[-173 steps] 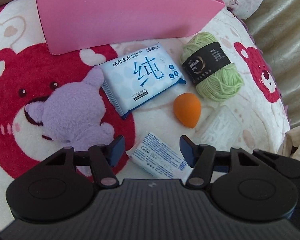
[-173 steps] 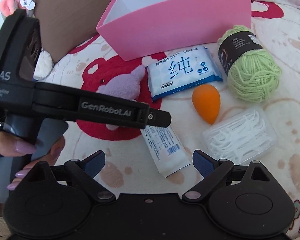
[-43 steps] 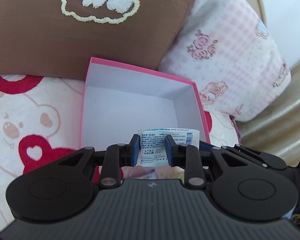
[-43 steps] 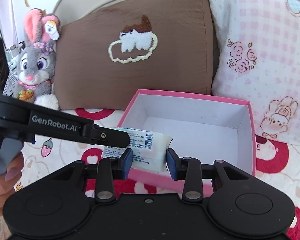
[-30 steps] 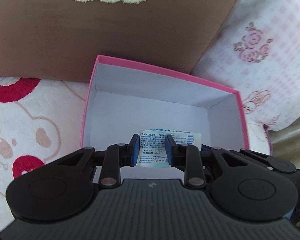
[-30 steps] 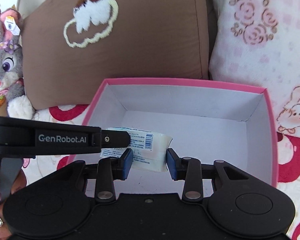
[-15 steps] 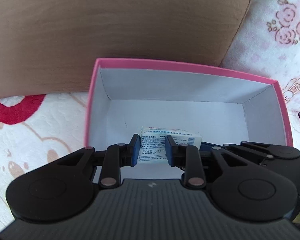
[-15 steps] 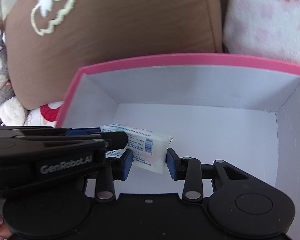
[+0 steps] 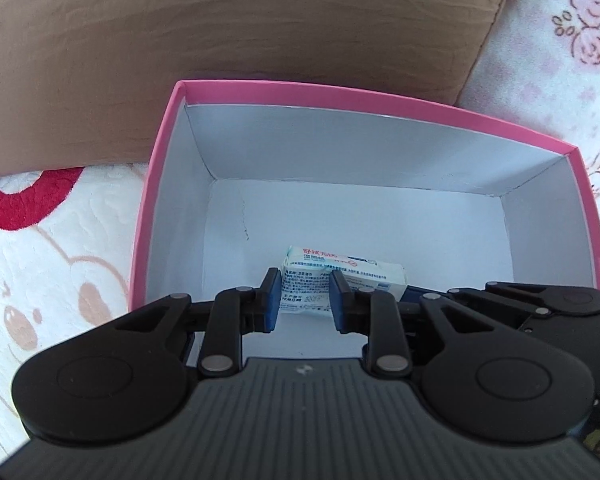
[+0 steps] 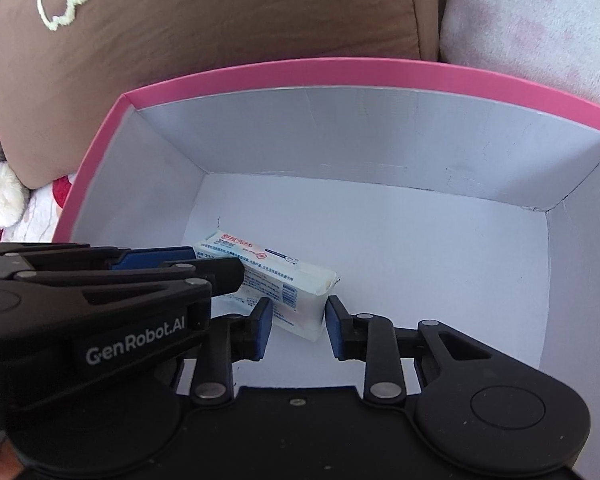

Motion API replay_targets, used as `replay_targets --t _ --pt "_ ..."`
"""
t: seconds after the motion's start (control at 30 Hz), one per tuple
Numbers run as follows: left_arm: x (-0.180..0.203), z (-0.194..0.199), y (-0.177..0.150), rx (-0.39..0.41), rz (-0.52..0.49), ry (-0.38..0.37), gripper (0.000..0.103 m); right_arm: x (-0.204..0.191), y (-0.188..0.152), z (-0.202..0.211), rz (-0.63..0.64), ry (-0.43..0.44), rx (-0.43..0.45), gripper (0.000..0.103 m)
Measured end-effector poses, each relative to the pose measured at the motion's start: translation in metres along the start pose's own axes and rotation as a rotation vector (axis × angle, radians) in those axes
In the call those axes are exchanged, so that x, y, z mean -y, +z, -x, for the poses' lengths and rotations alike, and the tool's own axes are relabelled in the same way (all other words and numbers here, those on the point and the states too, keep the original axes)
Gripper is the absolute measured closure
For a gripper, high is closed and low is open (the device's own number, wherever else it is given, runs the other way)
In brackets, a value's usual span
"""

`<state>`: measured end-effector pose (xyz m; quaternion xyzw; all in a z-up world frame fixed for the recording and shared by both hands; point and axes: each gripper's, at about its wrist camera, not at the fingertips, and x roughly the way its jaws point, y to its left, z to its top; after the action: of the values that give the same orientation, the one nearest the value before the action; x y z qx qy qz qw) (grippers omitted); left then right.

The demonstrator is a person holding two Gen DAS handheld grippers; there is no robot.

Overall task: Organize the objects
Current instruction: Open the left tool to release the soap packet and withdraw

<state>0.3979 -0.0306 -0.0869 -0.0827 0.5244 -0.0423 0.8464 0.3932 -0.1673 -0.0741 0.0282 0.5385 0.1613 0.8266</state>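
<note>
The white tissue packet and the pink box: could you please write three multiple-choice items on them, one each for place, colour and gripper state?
1. Where is the white packet?
A. Inside the pink box
B. On the brown pillow
C. On the blanket outside the box

2. What colour is the box's inside?
A. Pink
B. White
C. Brown

3. How is the packet held?
A. By neither gripper
B. By the left gripper alone
C. By both, the right gripper too

Answers:
1. A, white walls surround the packet.
2. B, only the rim and outside are pink.
3. C, each wrist view shows blue pads against the packet's sides.
</note>
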Motion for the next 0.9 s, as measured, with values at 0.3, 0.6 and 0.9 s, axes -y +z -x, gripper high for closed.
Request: replay_targets --t 0.3,0.6,0.9 --pt "-0.001 0.005 -0.006 0.055 -0.013 0.001 0.079 -0.005 -0.010 0.002 -0.003 -0.007 0.010 0.084" --pt "0.006 0.047 -0.022 0.081 -0.107 -0.043 0.079 -0.010 -0.040 0.053 0.053 -0.005 0.101 0.080" --pt "0.011 0.117 -0.037 0.106 -0.180 -0.077 0.078 -0.022 -0.043 0.114 0.087 -0.017 0.170 0.080"
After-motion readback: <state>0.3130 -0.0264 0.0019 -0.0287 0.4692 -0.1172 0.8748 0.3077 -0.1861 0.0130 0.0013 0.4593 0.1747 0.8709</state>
